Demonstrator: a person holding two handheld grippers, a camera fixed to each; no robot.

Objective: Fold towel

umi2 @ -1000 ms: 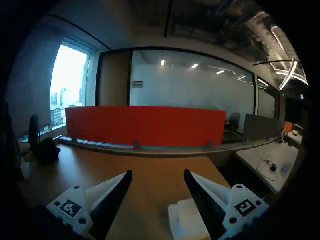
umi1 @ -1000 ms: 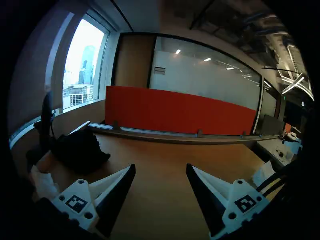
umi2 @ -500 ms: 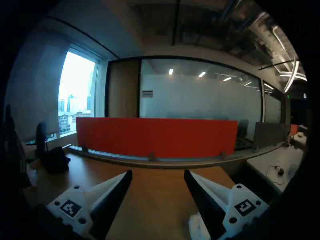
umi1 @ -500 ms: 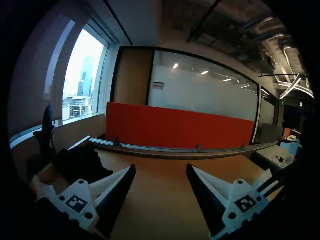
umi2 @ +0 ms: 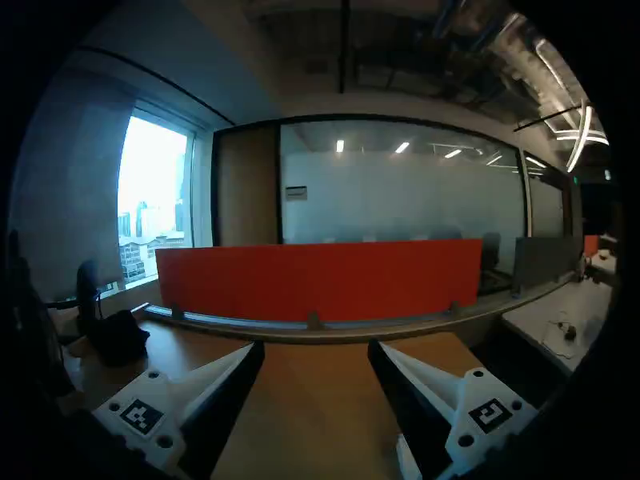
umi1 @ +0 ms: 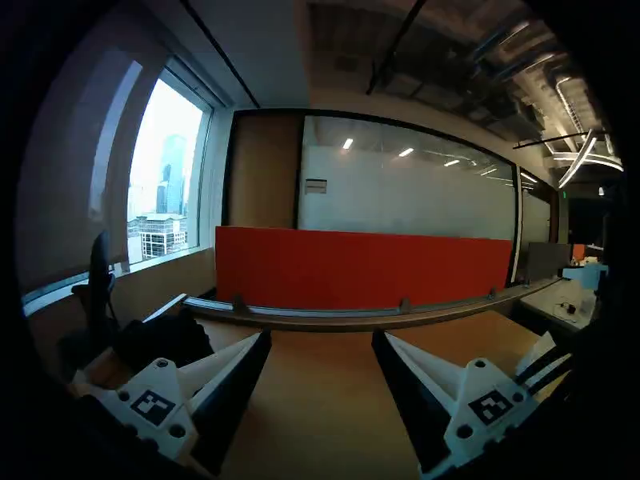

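Your left claw (umi1: 320, 334) hangs wide open and empty over the wooden desk (umi1: 320, 416), with a black bag (umi1: 164, 340) beyond its left finger. Your right claw (umi2: 314, 346) gapes just as wide, gripping nothing. A white corner of the towel (umi2: 405, 462) peeks out low against its right finger's inner edge.

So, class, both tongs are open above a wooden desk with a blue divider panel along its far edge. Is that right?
Not quite: the divider panel is red, not blue, as the left gripper view shows. The rest holds: the left tongs and right tongs are open above the wooden desk, with the panel along its far edge.
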